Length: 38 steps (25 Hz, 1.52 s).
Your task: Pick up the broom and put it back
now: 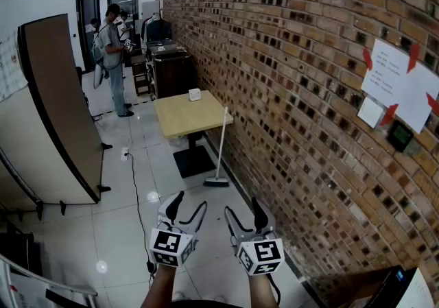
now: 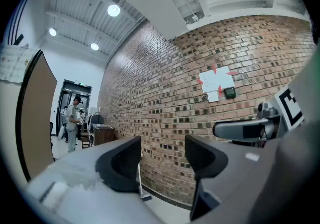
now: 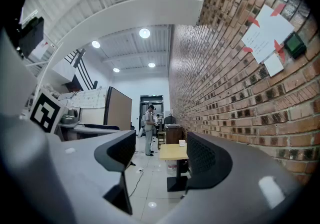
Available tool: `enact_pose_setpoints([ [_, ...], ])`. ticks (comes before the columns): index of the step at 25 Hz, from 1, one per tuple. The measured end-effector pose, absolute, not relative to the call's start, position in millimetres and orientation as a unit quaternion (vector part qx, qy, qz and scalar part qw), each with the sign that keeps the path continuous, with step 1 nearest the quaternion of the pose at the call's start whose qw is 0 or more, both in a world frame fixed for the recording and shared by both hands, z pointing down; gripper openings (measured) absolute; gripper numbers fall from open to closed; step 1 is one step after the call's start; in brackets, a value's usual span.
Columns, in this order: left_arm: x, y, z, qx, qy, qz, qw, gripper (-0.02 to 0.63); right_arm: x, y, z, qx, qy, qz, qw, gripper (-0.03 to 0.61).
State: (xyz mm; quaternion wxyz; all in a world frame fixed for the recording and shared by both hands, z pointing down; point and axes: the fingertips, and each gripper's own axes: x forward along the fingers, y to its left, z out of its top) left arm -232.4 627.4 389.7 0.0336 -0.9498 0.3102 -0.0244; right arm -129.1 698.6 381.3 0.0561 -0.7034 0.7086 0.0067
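- Left gripper (image 1: 191,204) and right gripper (image 1: 243,208): jaws apart, both empty.
- Approach step; next I must reach the broom (image 1: 221,145) beside the table (image 1: 180,120).

Bright, even light comes from round ceiling lamps (image 3: 144,33). Small glare spots lie on the floor (image 1: 123,231). Both gripper views bend strongly, with dark corners.
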Motion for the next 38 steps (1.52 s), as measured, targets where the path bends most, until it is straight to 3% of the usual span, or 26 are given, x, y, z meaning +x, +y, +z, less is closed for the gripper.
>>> enact_pose_setpoints([
  [13, -221.2, 603.6, 404.7, -0.940, 0.336, -0.044, 0.040, 0.275, -126.9, 658.1, 404.0, -0.661, 0.748, -0.009, 0.053, 0.325],
  [19, -203.4, 531.4, 414.4, -0.943, 0.330, -0.033, 0.019, 0.275, -117.2, 588.5, 411.4, -0.659, 0.751, -0.017, 0.028, 0.325],
  [28, -200.3, 406.5, 374.3, -0.946, 0.321, 0.001, 0.041, 0.275, -114.7, 461.0, 382.3, -0.665, 0.746, -0.001, 0.025, 0.319],
  [38, -193.3, 328.5, 407.7, -0.953, 0.301, -0.017, 0.012, 0.275, -124.9, 372.3, 408.1, -0.659, 0.752, -0.025, 0.003, 0.318],
])
